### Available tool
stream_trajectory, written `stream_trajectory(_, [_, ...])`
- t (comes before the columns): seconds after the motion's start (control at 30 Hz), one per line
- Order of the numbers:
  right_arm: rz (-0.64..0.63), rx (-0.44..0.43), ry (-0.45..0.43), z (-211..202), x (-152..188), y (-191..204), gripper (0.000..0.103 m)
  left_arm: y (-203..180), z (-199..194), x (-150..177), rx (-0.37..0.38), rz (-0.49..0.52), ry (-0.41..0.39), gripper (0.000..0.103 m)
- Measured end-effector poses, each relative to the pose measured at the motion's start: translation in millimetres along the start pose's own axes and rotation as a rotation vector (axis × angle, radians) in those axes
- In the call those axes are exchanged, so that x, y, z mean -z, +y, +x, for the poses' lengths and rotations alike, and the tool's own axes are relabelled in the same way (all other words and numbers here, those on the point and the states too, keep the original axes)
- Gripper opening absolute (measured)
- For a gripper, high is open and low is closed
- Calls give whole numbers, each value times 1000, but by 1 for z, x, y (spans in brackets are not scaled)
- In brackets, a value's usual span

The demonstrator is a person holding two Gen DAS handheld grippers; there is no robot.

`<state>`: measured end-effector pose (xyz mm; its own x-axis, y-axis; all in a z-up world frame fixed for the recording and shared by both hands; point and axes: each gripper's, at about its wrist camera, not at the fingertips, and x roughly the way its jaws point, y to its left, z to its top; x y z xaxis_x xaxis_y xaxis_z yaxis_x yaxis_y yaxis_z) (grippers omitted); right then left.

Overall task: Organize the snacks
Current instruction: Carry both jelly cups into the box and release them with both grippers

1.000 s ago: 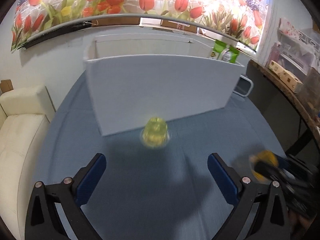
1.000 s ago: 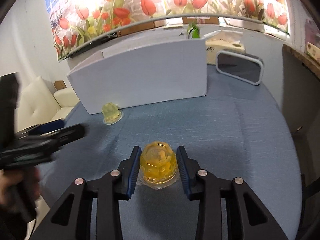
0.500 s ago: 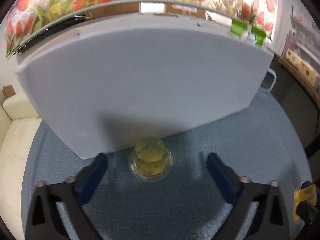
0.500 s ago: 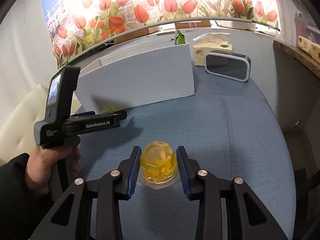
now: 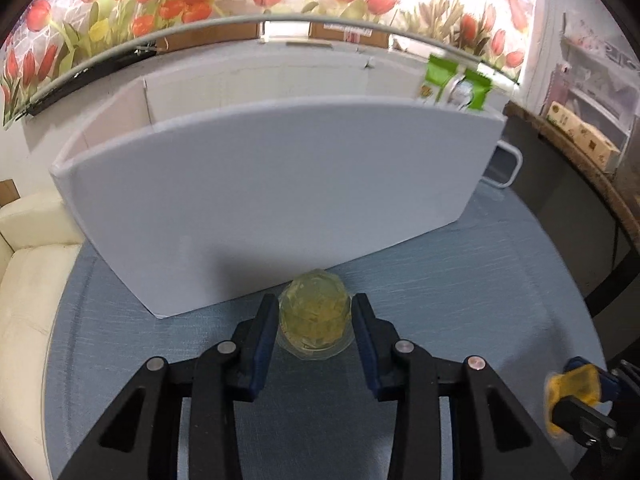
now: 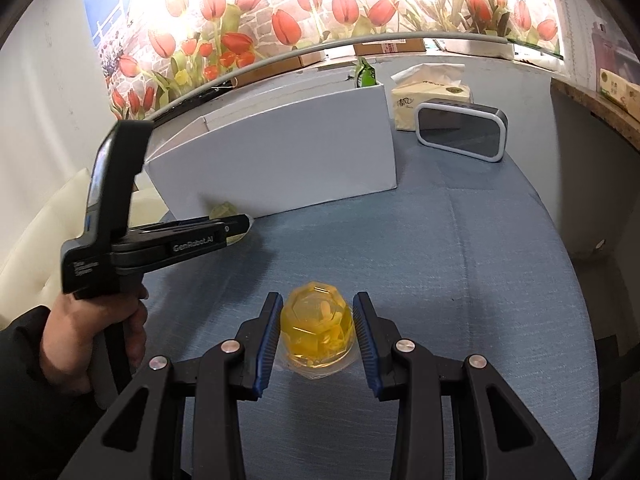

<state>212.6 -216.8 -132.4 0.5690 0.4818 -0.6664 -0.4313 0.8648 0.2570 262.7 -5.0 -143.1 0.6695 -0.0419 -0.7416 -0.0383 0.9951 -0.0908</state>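
My left gripper [image 5: 315, 322] is shut on a pale green jelly cup [image 5: 315, 320] close to the front wall of a white box [image 5: 280, 200]. My right gripper [image 6: 318, 330] is shut on a yellow jelly cup [image 6: 318, 330] and holds it over the blue tablecloth [image 6: 460, 280]. In the right wrist view the left gripper [image 6: 236, 226] shows at the left, its tips at the green cup [image 6: 222, 211] by the box [image 6: 280, 160]. The yellow cup [image 5: 576, 390] shows at the lower right of the left wrist view.
A green snack bag [image 5: 452, 88] stands inside the box at its right end. A tissue box [image 6: 430, 98] and a grey clock [image 6: 460, 132] stand right of the box. A cream sofa [image 5: 28, 248] lies left of the round table.
My left gripper moved forward to the green jelly cup and closed its wide-open jaws on it. My right gripper kept its hold on the yellow cup and rose a little.
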Motion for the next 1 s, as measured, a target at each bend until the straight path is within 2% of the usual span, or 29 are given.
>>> stream_trajectory(0.23, [-22, -30, -25, 0, -17, 11, 39, 4, -55, -8, 74, 11, -78, 41])
stream_trajectory(0.4, [-61, -39, -77, 3, -55, 24, 39, 15, -83, -23, 83, 31, -130, 41])
stream_trajectory(0.5, [-87, -39, -111, 9, -86, 30, 39, 23, -94, -46, 95, 24, -167, 41])
stream_trajectory(0.57, [-99, -36, -124, 17, -111, 33, 39, 28, -99, -63, 75, 31, -192, 41])
stream_trajectory(0.73, [-149, -6, -155, 43, -164, 41, 39, 43, -81, -111, 82, 1, -217, 41])
stream_trajectory(0.8, [-147, -4, -138, 60, -182, 41, 39, 47, -73, -126, 46, 7, -221, 41])
stream_trajectory(0.97, [-147, 29, -119, 89, -204, 40, 40, 59, -51, -144, 18, -5, -194, 42])
stream_trajectory(1.0, [-132, 28, -124, 91, -206, 38, 41, 60, -49, -143, 16, -7, -191, 46])
